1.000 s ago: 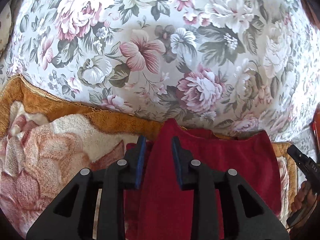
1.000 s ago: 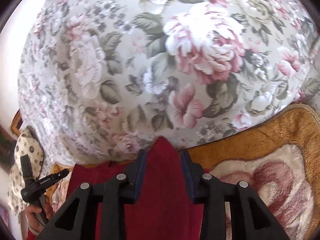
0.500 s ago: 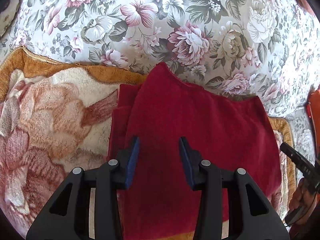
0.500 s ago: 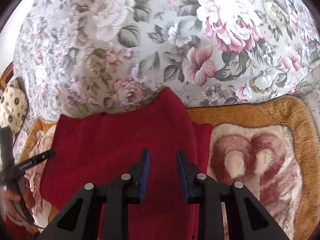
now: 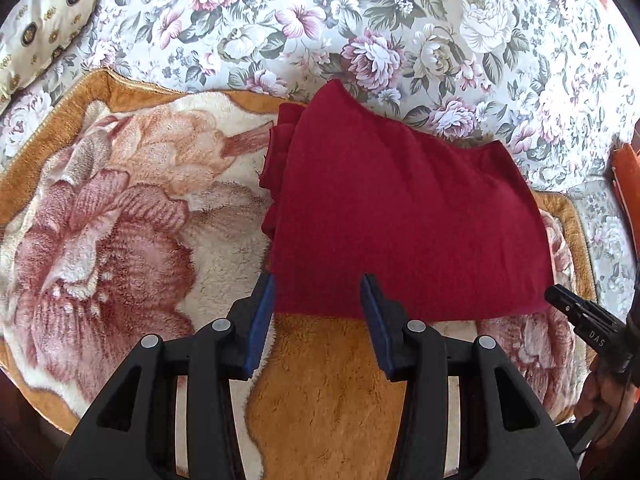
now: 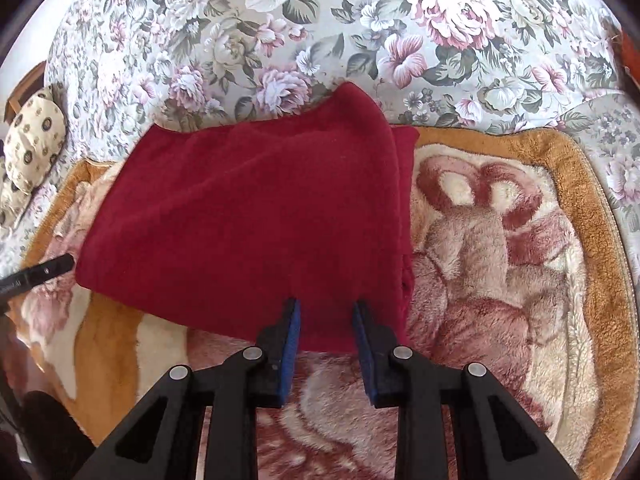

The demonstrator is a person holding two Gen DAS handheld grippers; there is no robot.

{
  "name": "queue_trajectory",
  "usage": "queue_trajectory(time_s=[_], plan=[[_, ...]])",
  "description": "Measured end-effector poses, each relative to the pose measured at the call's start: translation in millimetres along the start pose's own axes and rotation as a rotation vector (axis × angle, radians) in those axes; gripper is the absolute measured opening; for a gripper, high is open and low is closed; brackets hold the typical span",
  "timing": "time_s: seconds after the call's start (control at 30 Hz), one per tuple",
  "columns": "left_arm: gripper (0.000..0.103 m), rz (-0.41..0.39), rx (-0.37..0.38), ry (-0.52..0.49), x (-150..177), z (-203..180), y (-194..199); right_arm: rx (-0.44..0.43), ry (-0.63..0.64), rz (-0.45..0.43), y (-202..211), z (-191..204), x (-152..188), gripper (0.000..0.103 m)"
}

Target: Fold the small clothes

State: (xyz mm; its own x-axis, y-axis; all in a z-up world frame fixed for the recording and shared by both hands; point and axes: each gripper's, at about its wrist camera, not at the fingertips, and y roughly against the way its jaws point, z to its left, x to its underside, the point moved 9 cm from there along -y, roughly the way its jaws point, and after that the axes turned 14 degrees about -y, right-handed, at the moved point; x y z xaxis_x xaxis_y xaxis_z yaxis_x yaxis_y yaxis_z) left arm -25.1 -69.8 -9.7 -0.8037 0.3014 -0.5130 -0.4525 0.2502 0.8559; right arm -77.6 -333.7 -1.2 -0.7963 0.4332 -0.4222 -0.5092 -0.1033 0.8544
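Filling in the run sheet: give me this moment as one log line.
garment: red cloth folded on plush blanket | left gripper: open, jaws just opened, at near edge | right gripper: open, astride near edge

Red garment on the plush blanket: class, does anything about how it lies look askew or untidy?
Yes. The red garment isn't squared up: on one side a lower layer sticks out past the top layer, and the far edge rises to a peak.

Two fisheye views look steeply down and forward along each hand's tongs, close above a plush blanket (image 5: 120, 220) on a floral bedspread (image 6: 280, 20). The left tongs (image 5: 318, 300) and right tongs (image 6: 326, 320) fill each frame's bottom. Both views share the red garment (image 5: 400, 208) at centre, each catching the other tool at its outer edge.
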Motion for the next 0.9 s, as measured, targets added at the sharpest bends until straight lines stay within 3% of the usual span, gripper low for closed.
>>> queue_trajectory(time_s=[0.1, 0.17, 0.4, 0.6, 0.77, 0.9], plan=[[0.044, -0.039, -0.035, -0.009, -2.2, -4.3, 11.8, -0.022, 0.002, -0.016, 11.6, 19.9, -5.2, 0.026], [0.049, -0.062, -0.048, -0.017, -6.2, -8.7, 12.6, -0.060, -0.012, -0.018, 16.0, 34.1, -10.7, 0.026], [0.052, -0.114, -0.082, -0.039, -32.6, -17.8, -13.3, -0.138, -0.052, -0.094, 6.4, 68.9, -44.5, 0.027], [0.052, -0.134, -0.135, -0.022, -44.9, -7.7, -45.0, -0.111, -0.006, -0.071, -44.8, 89.7, -56.0, 0.027], [0.052, -0.105, -0.120, 0.026, -43.7, 7.7, -71.8, -0.033, 0.068, -0.032, -92.6, 93.4, -43.5, 0.027], [0.053, -0.101, -0.132, 0.023, -46.0, 19.2, -76.4, -0.003, 0.119, -0.031, -95.4, 94.7, -36.5, 0.028]])
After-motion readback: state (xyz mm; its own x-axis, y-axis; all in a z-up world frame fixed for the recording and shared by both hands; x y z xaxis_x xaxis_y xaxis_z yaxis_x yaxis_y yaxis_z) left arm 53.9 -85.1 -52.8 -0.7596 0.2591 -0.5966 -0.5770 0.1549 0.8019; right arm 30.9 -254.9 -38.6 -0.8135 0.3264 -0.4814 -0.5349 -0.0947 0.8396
